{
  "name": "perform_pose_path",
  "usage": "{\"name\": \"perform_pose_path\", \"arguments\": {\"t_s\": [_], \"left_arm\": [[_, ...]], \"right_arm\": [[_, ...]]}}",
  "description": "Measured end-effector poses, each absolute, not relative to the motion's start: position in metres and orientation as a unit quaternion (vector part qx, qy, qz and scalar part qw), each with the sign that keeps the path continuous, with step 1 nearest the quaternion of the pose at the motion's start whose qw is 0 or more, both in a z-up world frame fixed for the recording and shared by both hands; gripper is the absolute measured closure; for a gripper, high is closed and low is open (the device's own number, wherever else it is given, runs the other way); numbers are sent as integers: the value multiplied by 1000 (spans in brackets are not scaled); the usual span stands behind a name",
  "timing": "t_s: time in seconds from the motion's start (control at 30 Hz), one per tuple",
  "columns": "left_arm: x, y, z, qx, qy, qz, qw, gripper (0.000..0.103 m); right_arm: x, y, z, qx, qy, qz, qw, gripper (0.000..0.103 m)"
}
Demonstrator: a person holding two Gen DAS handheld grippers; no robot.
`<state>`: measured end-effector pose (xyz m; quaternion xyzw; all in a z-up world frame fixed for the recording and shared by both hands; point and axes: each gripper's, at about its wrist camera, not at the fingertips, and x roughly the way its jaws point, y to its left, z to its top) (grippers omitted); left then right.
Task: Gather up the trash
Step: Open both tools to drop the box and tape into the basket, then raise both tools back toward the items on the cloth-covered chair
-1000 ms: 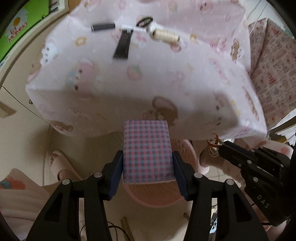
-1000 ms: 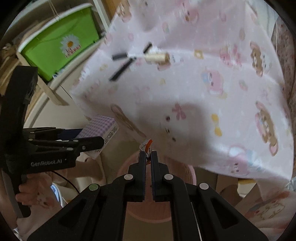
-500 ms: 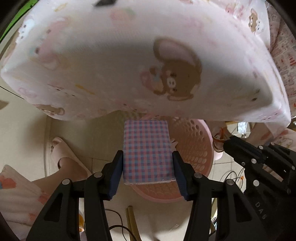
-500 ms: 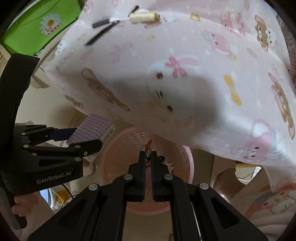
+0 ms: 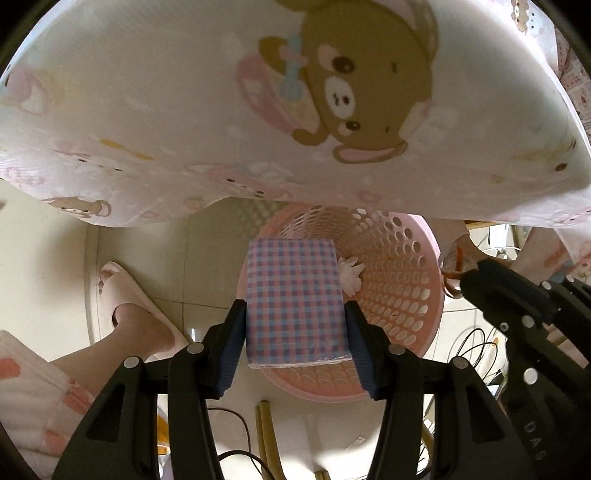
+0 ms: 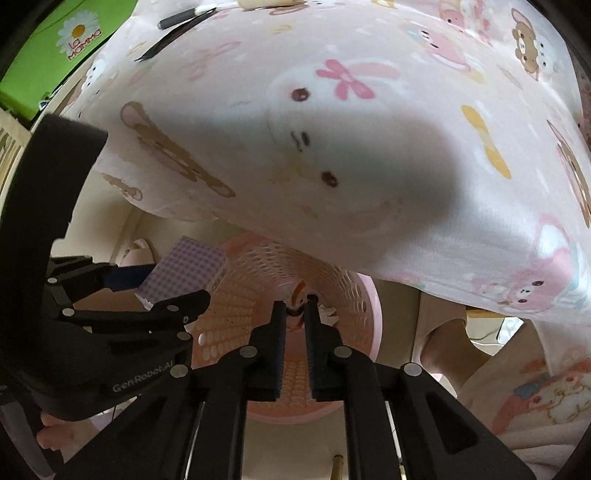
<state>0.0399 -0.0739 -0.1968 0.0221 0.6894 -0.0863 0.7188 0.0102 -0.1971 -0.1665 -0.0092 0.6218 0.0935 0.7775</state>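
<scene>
A pink perforated basket (image 5: 399, 295) (image 6: 354, 295) stands on the floor, half under the table's edge. My left gripper (image 5: 294, 308) (image 6: 162, 284) is shut on a purple and blue checked tissue pack (image 5: 295, 299) (image 6: 184, 269), which hangs over the basket's near rim. Pointing down into the basket, my right gripper (image 6: 295, 306) (image 5: 469, 273) has its jaws opening, a narrow gap showing between them. A small orange scrap (image 6: 299, 290) (image 5: 458, 258) still sits at its tips. Some crumpled white tissue (image 5: 349, 275) lies inside the basket.
A pink cartoon-print tablecloth (image 5: 184, 110) overhangs the basket from above. A person's foot in a pink slipper (image 5: 125, 295) stands left of the basket. Black cables (image 5: 476, 343) trail on the floor at right. On the table lies a black pen (image 6: 184, 16), with a green box (image 6: 55, 55) beyond.
Both grippers have sunk below the table's edge toward the basket, which now fills more of the views. The right jaws have parted slightly around the orange scrap.
</scene>
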Motion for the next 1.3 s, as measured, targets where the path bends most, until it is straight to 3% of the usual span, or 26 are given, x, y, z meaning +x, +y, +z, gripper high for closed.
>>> {"name": "perform_pose_path", "arguments": {"t_s": [0.2,0.33,0.37,0.7,1.17,1.3], "left_arm": [[40,-74,-192,28,679,-79,729,39],[41,-68,-184,20,669,-73,740,37],[40,-67,-181,17,665,-72,743,36],[33,-48,-121,10,583,-54,811,28],[23,-22,-69,-15,492,-32,870,18],[22,-21,-59,-17,476,-28,879,11]], "right_arm": [[13,-206,-163,2,623,89,778,88],[11,-208,-153,-7,608,81,790,53],[10,-208,-149,-7,599,80,796,51],[1,-223,-101,11,537,88,839,50],[-16,-233,-47,9,424,81,902,41],[-17,-234,-36,11,398,75,914,37]]}}
